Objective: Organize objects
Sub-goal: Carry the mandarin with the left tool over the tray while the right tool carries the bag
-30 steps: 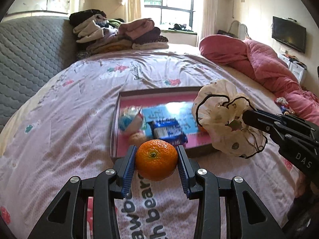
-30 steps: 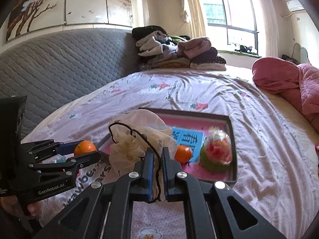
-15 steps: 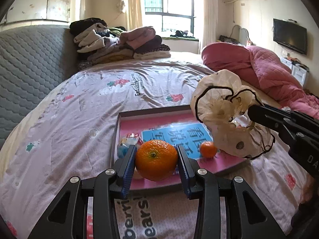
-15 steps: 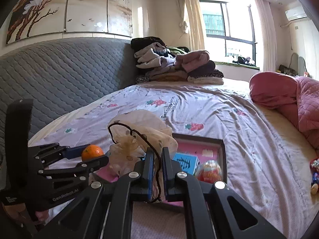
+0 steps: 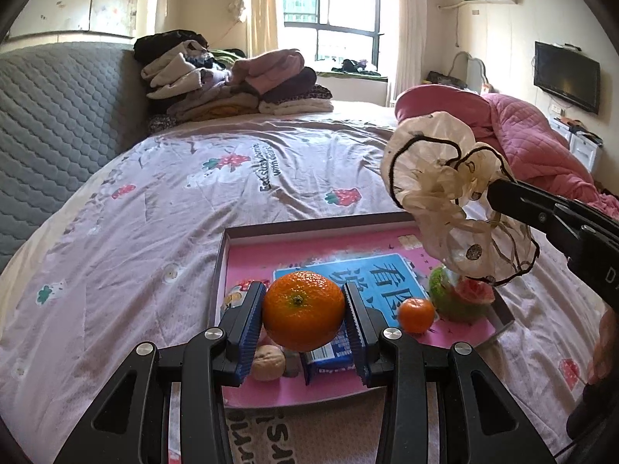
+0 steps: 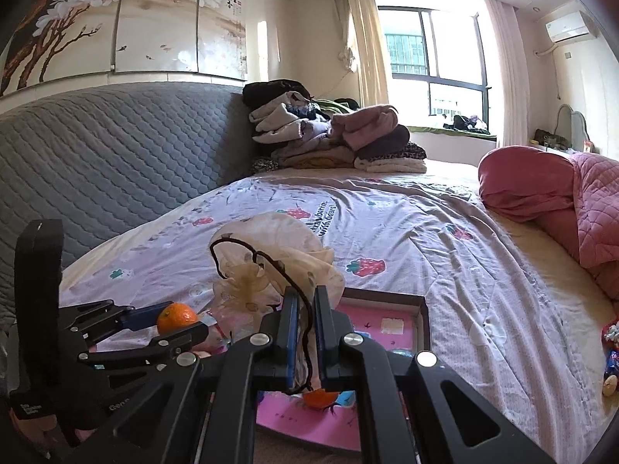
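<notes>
- Your left tool (image 5: 303,323) clamps a round orange mandarin (image 5: 303,315) across its middle between the blue ribbed pads; the hold is square, so the fruit should not roll out.
- Your right tool (image 6: 305,332) is pinched almost fully together on the gathered neck of a cream gauze drawstring pouch with black cord (image 6: 271,266), so the pouch hangs with its mouth clear of the jaws.
- Both loads hang above the shallow pink-lined, dark-rimmed tray (image 5: 220,270) on the bed (image 5: 154,232); judged, the fruit is meant for the pouch.
- In the tray lie a smaller orange mandarin (image 5: 416,315), a walnut (image 5: 267,363), a blue snack packet (image 5: 329,355) and a green-and-red wrapped ball (image 5: 460,301).
- Risk: the limp pouch mouth may fold shut.
</notes>
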A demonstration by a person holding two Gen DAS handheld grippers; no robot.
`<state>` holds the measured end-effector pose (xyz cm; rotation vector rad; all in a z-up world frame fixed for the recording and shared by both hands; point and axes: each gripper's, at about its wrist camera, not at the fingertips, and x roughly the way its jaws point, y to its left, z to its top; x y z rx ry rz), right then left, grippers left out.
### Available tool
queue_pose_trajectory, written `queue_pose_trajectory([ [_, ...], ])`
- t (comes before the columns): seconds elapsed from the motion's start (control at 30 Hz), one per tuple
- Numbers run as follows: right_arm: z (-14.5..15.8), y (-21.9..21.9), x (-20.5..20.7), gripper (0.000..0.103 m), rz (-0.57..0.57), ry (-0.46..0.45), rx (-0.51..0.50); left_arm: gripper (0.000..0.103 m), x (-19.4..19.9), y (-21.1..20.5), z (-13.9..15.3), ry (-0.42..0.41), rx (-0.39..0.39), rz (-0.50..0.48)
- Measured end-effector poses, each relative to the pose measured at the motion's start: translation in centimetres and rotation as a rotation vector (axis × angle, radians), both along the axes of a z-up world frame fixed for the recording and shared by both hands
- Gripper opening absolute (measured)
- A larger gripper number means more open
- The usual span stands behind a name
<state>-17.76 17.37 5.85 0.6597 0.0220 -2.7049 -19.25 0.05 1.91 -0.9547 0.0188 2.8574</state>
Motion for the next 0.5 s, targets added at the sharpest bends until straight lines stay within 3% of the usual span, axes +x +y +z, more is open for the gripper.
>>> queue_pose_trajectory([
  [0.5,-2.1,-0.2,-3.6,0.008,-0.034,-0.047,0.037,0.041,-2.9,0.0,-2.0,-0.029,-0.005,-0.016],
])
